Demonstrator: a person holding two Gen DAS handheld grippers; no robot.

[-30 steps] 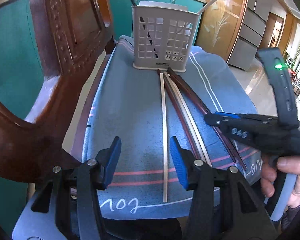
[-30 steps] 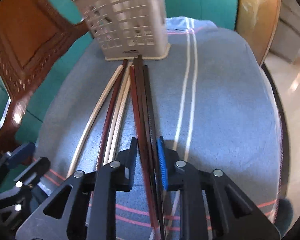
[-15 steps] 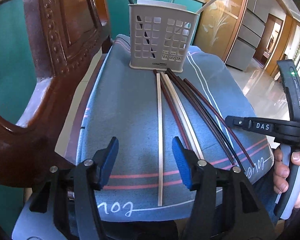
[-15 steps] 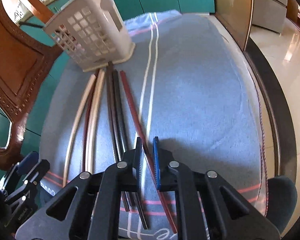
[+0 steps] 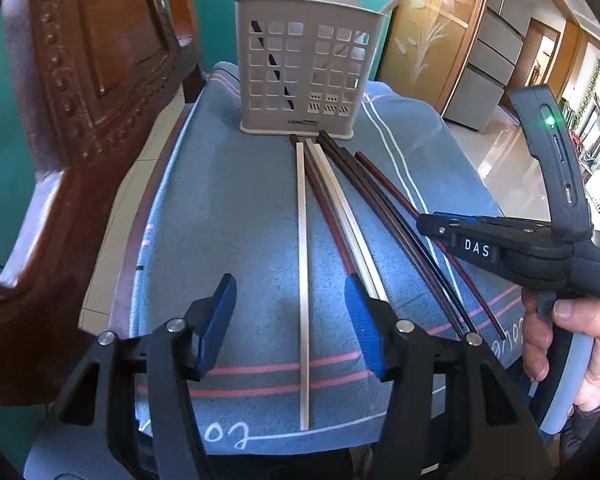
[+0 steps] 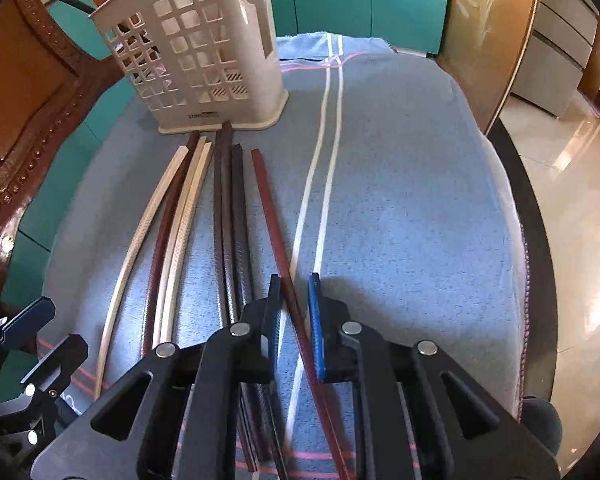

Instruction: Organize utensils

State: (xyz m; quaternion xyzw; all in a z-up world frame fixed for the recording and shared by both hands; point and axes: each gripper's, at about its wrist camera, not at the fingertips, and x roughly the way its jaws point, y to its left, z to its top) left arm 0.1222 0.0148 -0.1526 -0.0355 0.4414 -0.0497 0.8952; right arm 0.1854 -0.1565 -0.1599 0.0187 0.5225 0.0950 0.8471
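Right gripper [image 6: 294, 320] nearly closed around the reddish chopstick [image 6: 274, 220], which is on the towel [image 6: 400, 200]; we can't confirm pad contact. Left gripper [image 5: 290, 320] open astride the white chopstick [image 5: 302, 240]. Holder [image 6: 196, 52] straight ahead. We'd clamp firmly, lift level, tip in.

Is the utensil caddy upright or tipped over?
Upright: the utensil caddy stands on its base on the blue towel, with chopstick ends poking out of its top.
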